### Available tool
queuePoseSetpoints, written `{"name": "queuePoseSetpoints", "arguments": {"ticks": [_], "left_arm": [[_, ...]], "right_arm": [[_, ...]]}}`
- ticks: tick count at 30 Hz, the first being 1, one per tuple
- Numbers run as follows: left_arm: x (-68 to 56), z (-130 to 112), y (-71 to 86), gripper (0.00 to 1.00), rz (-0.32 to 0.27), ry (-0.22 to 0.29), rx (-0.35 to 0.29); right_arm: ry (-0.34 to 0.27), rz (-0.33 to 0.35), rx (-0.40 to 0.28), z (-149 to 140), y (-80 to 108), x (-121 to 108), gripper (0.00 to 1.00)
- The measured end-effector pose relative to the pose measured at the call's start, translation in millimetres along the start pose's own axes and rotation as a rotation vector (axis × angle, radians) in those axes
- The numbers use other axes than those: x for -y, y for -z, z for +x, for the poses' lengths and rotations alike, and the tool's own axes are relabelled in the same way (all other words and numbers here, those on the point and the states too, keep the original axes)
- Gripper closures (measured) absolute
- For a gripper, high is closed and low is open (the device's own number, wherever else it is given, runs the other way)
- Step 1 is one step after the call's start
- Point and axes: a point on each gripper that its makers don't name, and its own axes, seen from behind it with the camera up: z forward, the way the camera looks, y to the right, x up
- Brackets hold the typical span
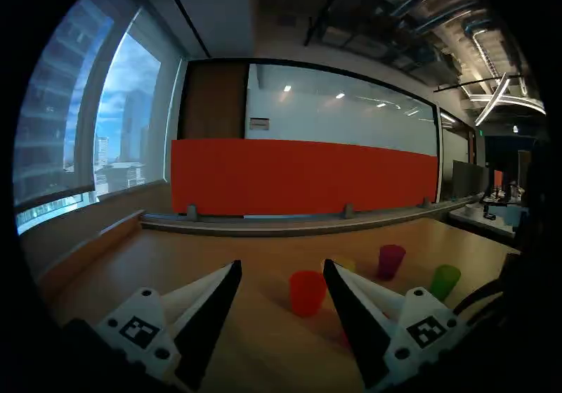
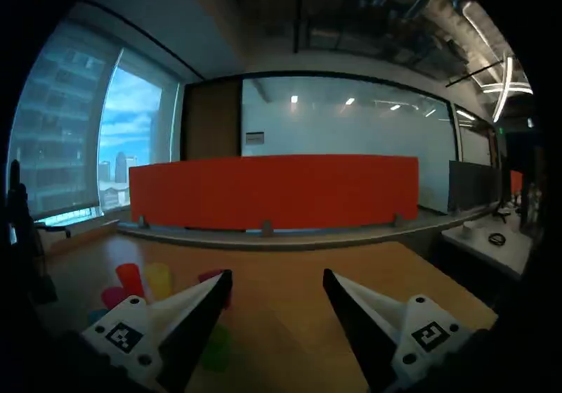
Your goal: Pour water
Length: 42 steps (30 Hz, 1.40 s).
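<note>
In the left gripper view my left gripper (image 1: 281,270) is open above the wooden table (image 1: 211,266), with nothing between its fingers. Just ahead of it stands an orange-red cup (image 1: 307,292), with a yellow cup (image 1: 345,263) partly hidden behind the right finger, a magenta cup (image 1: 390,261) and a green cup (image 1: 445,281) farther right. In the right gripper view my right gripper (image 2: 276,277) is open and holds nothing. The cluster of cups sits to its left: an orange-red cup (image 2: 130,278), a yellow cup (image 2: 158,279), a pink cup (image 2: 113,297) and a green cup (image 2: 217,346) partly behind the left finger.
An orange divider panel (image 1: 302,175) runs along the table's far edge. Large windows (image 1: 119,140) lie to the left. Another desk with items (image 2: 492,242) stands to the right. A dark object (image 2: 24,245) rises at the left edge of the right gripper view.
</note>
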Motion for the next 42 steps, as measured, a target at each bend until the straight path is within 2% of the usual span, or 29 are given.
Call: {"name": "queuePoseSetpoints", "arguments": {"ticks": [6, 14, 18, 23, 27, 32, 42], "left_arm": [[0.3, -9.2, 3.4, 0.14, 0.035, -0.004, -0.018], [11.9, -13.2, 7.3, 0.14, 0.098, -0.016, -0.043], [15.7, -19.6, 6.8, 0.14, 0.128, -0.019, -0.047], [11.7, -27.0, 4.5, 0.14, 0.136, -0.024, -0.058], [11.1, -30.6, 2.8, 0.14, 0.142, -0.049, -0.068], [19.7, -38.9, 3.2, 0.14, 0.158, -0.071, -0.074], [30.4, -45.1, 9.1, 0.14, 0.154, -0.056, -0.114]], "right_arm": [[0.031, -0.009, -0.048, -0.1, 5.0, 3.3, 0.01], [0.067, -0.066, -0.071, -4.7, 8.3, -2.1, 0.01], [0.060, -0.088, -0.078, -6.3, 8.7, -5.6, 0.00], [0.033, -0.082, -0.073, -10.7, 9.6, -5.0, 0.00], [0.023, -0.086, -0.066, -10.3, 11.3, -9.4, 0.00], [0.021, -0.113, -0.055, -9.9, 15.8, -19.3, 0.01], [0.032, -0.162, -0.021, -21.3, 23.5, -32.3, 0.00]]}}
